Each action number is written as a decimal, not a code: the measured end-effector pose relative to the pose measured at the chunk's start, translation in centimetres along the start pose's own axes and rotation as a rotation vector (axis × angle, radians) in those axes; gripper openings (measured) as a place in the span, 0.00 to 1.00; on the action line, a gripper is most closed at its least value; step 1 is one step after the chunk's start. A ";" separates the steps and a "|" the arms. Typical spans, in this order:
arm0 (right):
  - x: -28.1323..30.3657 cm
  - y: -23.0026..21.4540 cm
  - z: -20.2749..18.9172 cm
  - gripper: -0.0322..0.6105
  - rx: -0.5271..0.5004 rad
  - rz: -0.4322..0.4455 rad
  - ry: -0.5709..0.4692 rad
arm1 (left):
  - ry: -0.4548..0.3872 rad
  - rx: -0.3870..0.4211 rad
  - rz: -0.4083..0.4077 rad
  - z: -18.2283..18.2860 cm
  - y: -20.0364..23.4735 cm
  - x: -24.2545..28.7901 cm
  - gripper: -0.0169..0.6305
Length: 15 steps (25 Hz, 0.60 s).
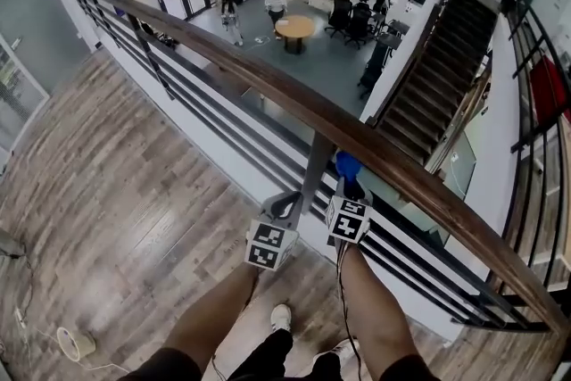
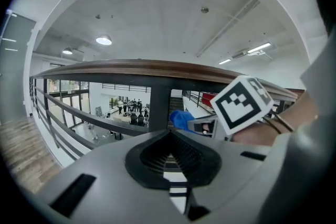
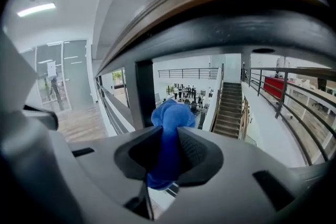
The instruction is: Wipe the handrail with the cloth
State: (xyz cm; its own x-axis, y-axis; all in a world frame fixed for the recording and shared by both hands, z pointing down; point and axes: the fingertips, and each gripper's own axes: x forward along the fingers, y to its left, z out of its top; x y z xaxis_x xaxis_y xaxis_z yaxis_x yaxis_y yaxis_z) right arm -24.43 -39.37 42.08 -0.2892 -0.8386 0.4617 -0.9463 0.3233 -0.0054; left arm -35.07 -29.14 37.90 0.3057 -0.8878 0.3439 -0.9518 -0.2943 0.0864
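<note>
Two grippers hang just below the handrail, which runs from far left to near right: your right gripper clamps the blue cloth nearest the rail, your left gripper closed on nothing.

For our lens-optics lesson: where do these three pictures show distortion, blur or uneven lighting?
Head view: sharp and evenly lit, with the handrail only slightly bowed. Left gripper view: strong fisheye arches the handrail, the corners go black, and the ceiling light is a bright spot. Right gripper view: the handrail looms close and soft overhead, while the cloth stays sharp.
</note>
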 end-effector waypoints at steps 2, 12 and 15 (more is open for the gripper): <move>1.3 0.9 0.1 0.19 -0.012 -0.001 0.031 | 0.008 -0.007 -0.019 -0.4 0.0 -0.5 0.03; 4.2 1.6 -0.6 0.19 -0.016 -0.044 0.112 | 0.021 -0.038 0.012 -2.0 1.1 -1.8 0.03; 3.8 1.1 -0.7 0.19 -0.023 -0.051 0.116 | 0.026 -0.050 0.011 -2.0 0.4 -1.9 0.03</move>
State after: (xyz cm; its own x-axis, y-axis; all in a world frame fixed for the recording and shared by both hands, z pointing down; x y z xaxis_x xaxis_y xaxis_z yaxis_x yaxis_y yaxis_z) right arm -26.46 -41.84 44.47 -0.2204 -0.7982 0.5606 -0.9555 0.2923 0.0406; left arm -36.03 -26.88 39.18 0.2952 -0.8814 0.3688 -0.9553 -0.2658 0.1293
